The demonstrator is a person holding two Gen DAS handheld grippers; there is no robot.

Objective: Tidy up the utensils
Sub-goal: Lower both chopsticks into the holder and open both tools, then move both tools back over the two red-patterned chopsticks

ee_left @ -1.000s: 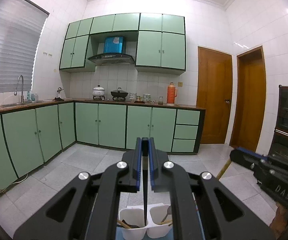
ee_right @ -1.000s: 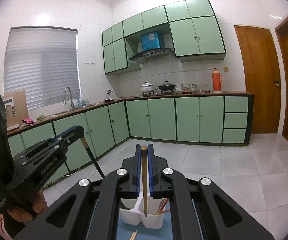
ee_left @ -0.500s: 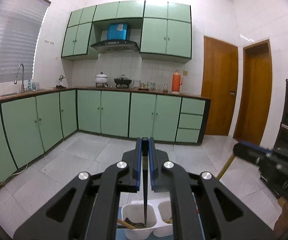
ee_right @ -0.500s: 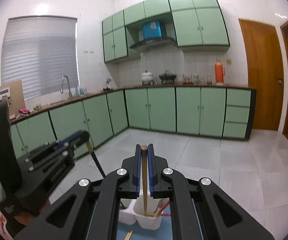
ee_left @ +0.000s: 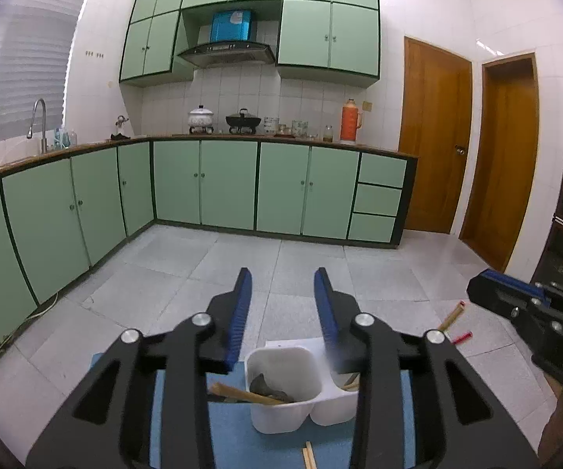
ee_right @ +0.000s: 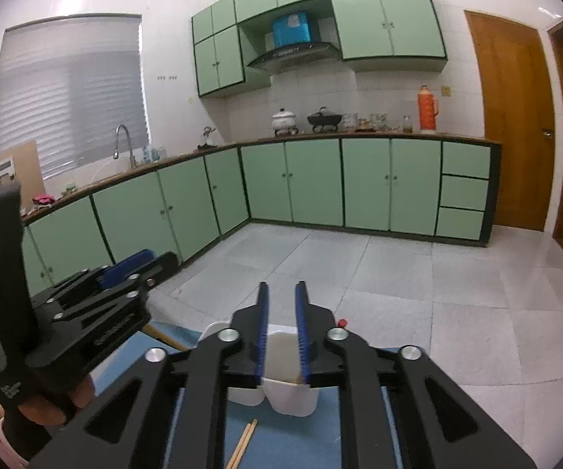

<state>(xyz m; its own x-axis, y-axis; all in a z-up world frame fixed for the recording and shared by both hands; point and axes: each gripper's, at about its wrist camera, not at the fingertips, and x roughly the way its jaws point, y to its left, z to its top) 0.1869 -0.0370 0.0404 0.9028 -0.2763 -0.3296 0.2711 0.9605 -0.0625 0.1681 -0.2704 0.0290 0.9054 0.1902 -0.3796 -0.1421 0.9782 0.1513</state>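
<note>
A white two-cup utensil holder [ee_left: 281,414] stands on a blue mat [ee_left: 230,437]. Its left cup holds a dark spoon [ee_left: 265,387] and a wooden chopstick [ee_left: 242,392]. My left gripper [ee_left: 283,273] hangs just above it; its jaws are opening with nothing between them. My right gripper [ee_right: 282,287] is over the holder [ee_right: 293,398], its jaws also opening and empty. A tan chopstick [ee_left: 451,316] hangs loose just under the right gripper [ee_left: 515,308]. A dark chopstick [ee_right: 164,337] slants below the left gripper [ee_right: 86,312].
Two loose wooden chopsticks [ee_right: 242,445] lie on the mat [ee_right: 281,441] in front of the holder. A red-tipped utensil [ee_left: 462,337] pokes out to the holder's right. Grey floor tiles and green cabinets [ee_left: 222,187] lie beyond. A hand grips the left handle.
Both grippers sank toward the holder. Each was shut on an upright chopstick; both jaws have now spread and the chopsticks have left them.
</note>
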